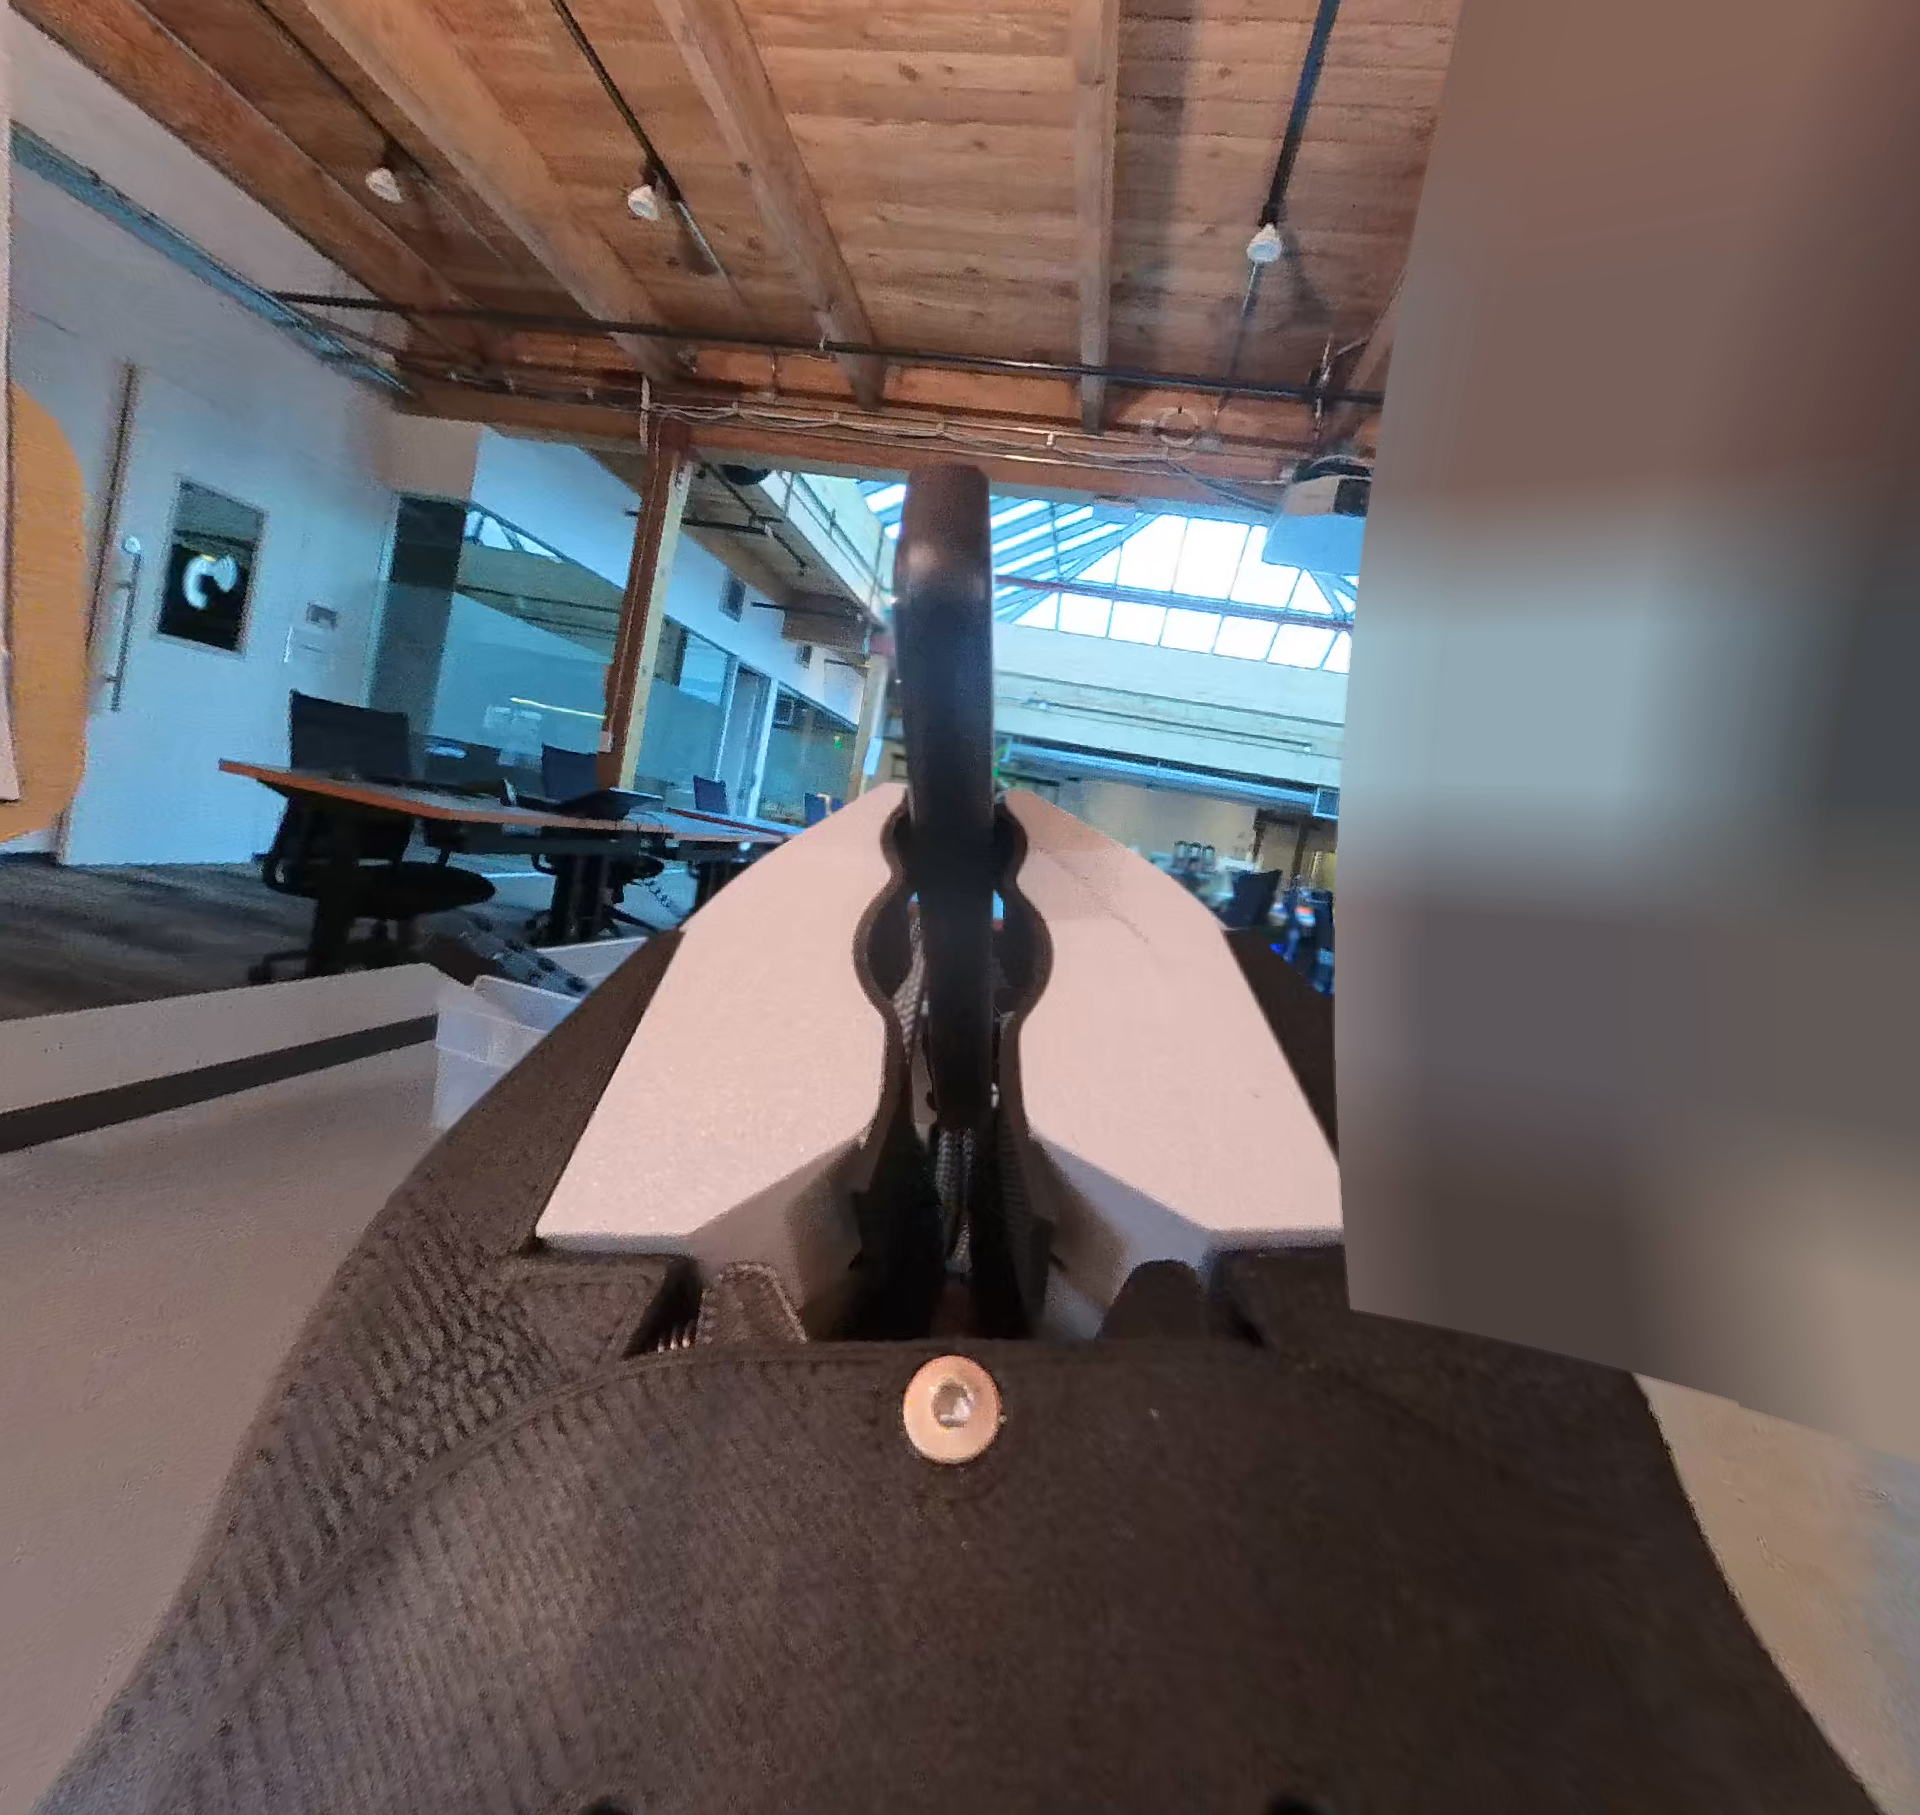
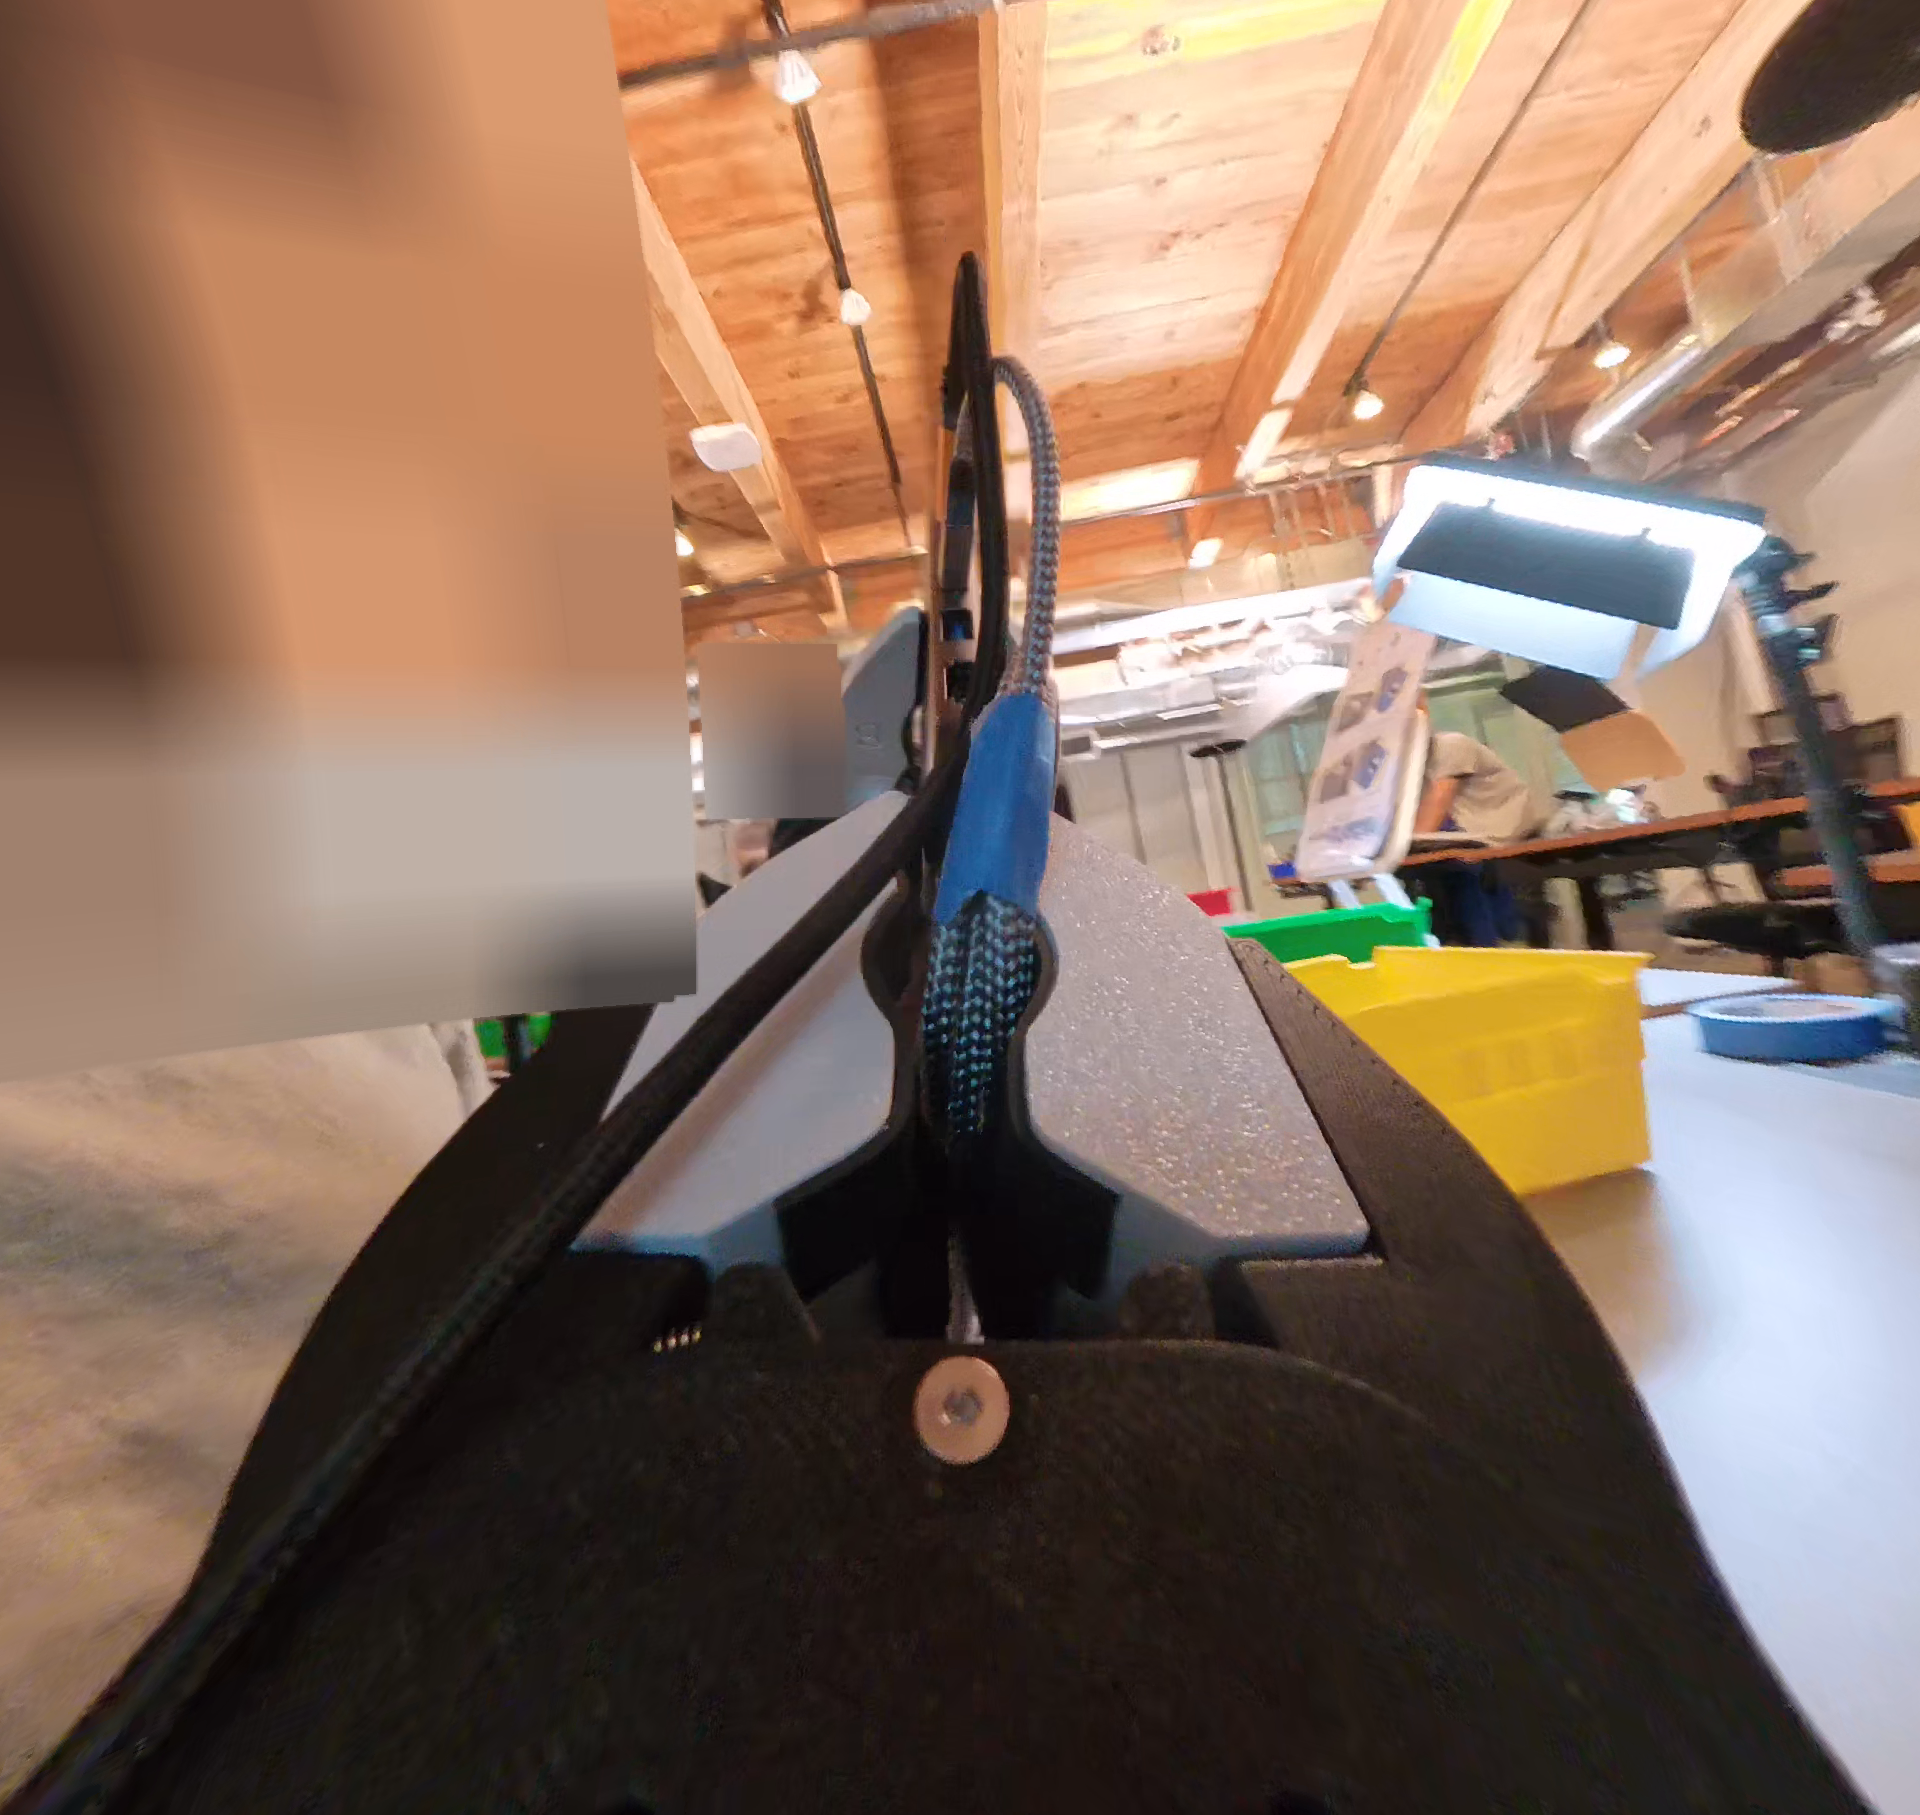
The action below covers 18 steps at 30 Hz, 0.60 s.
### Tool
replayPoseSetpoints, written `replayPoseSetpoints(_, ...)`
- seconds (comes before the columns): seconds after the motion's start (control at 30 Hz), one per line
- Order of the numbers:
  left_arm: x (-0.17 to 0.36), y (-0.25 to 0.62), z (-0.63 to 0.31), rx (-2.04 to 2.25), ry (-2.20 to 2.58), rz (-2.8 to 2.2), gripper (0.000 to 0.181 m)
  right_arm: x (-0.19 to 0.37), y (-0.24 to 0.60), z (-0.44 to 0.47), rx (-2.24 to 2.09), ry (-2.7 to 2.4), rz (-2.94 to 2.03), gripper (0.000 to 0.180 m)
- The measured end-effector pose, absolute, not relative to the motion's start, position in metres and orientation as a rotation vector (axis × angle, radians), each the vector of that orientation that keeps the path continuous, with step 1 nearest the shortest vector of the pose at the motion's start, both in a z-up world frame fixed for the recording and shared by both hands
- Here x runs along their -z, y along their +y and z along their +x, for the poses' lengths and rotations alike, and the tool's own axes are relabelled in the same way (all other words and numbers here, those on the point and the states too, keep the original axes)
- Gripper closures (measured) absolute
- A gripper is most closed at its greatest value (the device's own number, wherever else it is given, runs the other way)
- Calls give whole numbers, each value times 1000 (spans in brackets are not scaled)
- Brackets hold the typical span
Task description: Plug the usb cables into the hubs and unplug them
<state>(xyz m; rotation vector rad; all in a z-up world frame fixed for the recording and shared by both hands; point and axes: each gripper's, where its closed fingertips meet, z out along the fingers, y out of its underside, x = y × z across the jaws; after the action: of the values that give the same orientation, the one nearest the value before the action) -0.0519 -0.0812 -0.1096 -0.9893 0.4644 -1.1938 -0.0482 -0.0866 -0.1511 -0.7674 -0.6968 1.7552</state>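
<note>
Both grippers point up toward the wooden ceiling. In the left wrist view my left gripper (image 1: pixel 951 809) is shut on a flat black hub (image 1: pixel 943 643), seen edge-on and sticking up past the grey fingers (image 1: pixel 748 1017). A braided cable (image 1: pixel 956 1173) runs down between them. In the right wrist view my right gripper (image 2: pixel 977 830) is shut on a thick braided cable (image 2: pixel 977 996) wrapped in blue tape (image 2: pixel 997 809). That cable loops up and over to a dark upright part (image 2: pixel 961 539) just beyond the fingertips. A thin black cable (image 2: pixel 665 1069) lies across the left finger.
A yellow bin (image 2: pixel 1486 1048), a green bin (image 2: pixel 1340 924) and a blue tape roll (image 2: pixel 1787 1022) sit on the white table (image 2: pixel 1766 1298) to the right. A light panel on a stand (image 2: pixel 1558 570) hangs above. Desks and chairs (image 1: pixel 416 820) stand far off.
</note>
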Motion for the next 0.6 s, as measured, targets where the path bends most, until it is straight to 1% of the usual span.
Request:
replayPoseSetpoints(0.03, 108, -82, -57, 1161, 467, -977, 168, 151, -82, -44, -1704, -694, -778, 167)
replayPoseSetpoints(0.13, 105, -82, -78, 969, 538, -1002, 168, 152, -57, -14, -1489, -640, -823, 145)
replayPoseSetpoints(0.17, 109, -81, -83, 861, 598, -1045, 168, 153, -48, 0, -1387, -634, -840, 141)
replayPoseSetpoints(0.23, 116, -81, -90, 674, 695, -1108, 168, 153, -33, 24, -1153, -648, -868, 140)
replayPoseSetpoints(0.33, 126, -86, -92, 562, 820, -1175, 169, 153, -26, 45, -869, -756, -910, 141)
replayPoseSetpoints(0.37, 129, -88, -93, 545, 855, -1185, 169, 154, -24, 51, -789, -796, -927, 139)
replayPoseSetpoints(0.47, 138, -85, -100, 518, 893, -1228, 168, 171, -14, 75, -551, -945, -1073, 122)
replayPoseSetpoints(0.53, 144, -84, -105, 546, 898, -1248, 169, 190, 1, 108, -309, -1003, -1245, 120)
replayPoseSetpoints(0.6, 150, -88, -103, 598, 936, -1248, 169, 181, -7, 116, -242, -1038, -1250, 122)
